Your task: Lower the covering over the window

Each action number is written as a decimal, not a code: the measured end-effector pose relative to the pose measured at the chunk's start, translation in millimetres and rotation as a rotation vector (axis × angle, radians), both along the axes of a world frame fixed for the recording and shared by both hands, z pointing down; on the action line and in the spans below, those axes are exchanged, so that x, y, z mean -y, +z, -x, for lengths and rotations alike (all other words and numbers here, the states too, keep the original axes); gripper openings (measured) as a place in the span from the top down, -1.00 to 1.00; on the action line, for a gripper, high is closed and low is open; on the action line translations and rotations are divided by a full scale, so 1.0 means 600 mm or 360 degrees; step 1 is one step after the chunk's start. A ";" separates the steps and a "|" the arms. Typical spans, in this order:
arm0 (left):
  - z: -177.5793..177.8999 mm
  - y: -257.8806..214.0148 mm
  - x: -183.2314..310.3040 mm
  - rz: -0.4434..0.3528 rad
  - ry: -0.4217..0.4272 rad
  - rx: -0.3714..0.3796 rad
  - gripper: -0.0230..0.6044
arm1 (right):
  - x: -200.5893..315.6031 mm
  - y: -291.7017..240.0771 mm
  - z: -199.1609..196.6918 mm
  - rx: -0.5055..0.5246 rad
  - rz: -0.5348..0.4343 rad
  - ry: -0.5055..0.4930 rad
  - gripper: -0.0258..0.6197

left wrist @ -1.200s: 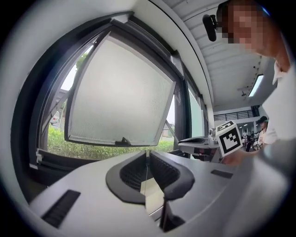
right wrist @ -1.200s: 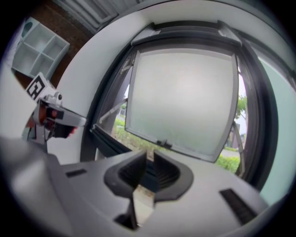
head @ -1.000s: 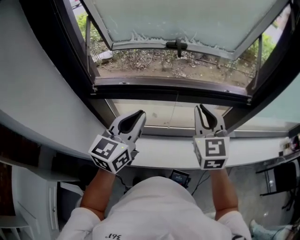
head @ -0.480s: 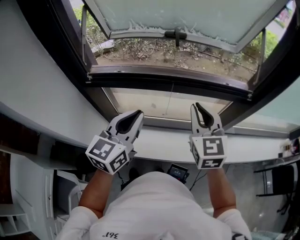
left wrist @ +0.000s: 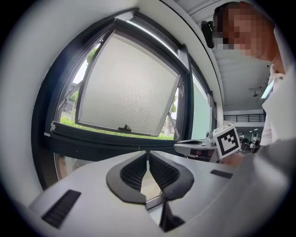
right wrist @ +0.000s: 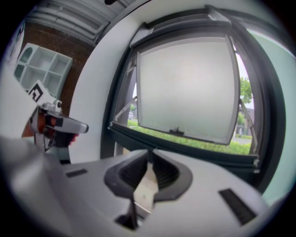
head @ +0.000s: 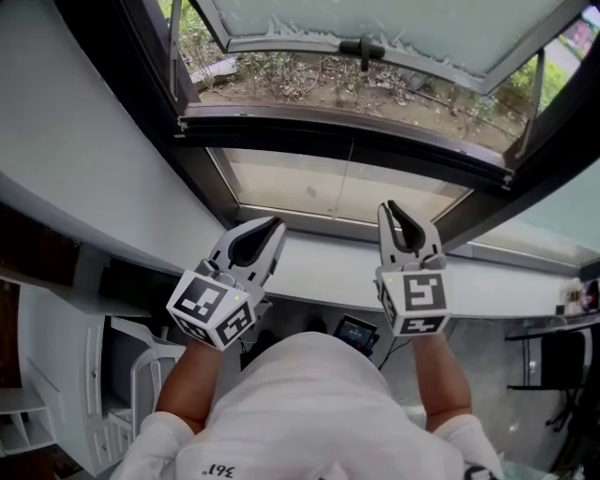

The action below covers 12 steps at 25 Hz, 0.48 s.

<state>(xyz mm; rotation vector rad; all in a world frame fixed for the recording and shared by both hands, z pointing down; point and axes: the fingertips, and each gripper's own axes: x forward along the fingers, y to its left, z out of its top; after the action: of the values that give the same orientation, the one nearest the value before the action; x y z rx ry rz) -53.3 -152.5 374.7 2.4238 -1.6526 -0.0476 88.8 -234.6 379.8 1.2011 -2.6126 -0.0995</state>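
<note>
The window (head: 394,23) is a frosted sash (left wrist: 129,88) swung outward in a dark frame, with a black handle (head: 364,47) on its lower edge. Below it is a fixed lower pane (head: 300,187), and a thin cord (head: 348,183) hangs in front of that pane. No blind or shade shows in any view. My left gripper (head: 275,225) is held level over the white sill (head: 319,272), left of the cord, shut on nothing (left wrist: 148,152). My right gripper (head: 391,207) is right of the cord, its tips together and nothing held (right wrist: 149,152). Neither touches the cord.
A white wall (head: 75,159) runs along the left of the window. Below the sill are a small device with a screen (head: 354,333) and a white chair (head: 141,375). White cubby shelving (right wrist: 41,65) stands at the far left. A black stand (head: 548,366) is at lower right.
Both grippers have come down a little against the window. The open sash has slid toward the picture's top and more of the lower pane shows. The jaws stay together.
</note>
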 end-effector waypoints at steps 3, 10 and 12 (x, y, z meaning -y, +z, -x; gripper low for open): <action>0.002 0.008 -0.017 0.0013 0.0024 -0.0004 0.81 | -0.021 0.009 0.007 0.0001 0.0013 0.0012 0.77; 0.010 0.038 -0.067 0.0099 0.0143 -0.0010 0.81 | -0.076 0.030 0.040 0.0009 0.0063 0.0056 0.77; 0.021 0.046 -0.084 0.0123 0.0164 -0.0015 0.81 | -0.094 0.038 0.052 0.0002 0.0081 0.0068 0.77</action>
<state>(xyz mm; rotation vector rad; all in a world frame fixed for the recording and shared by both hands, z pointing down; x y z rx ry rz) -65.8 -102.0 402.2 2.4424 -1.4942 0.0201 57.3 -178.4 402.6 1.2390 -2.5729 -0.0235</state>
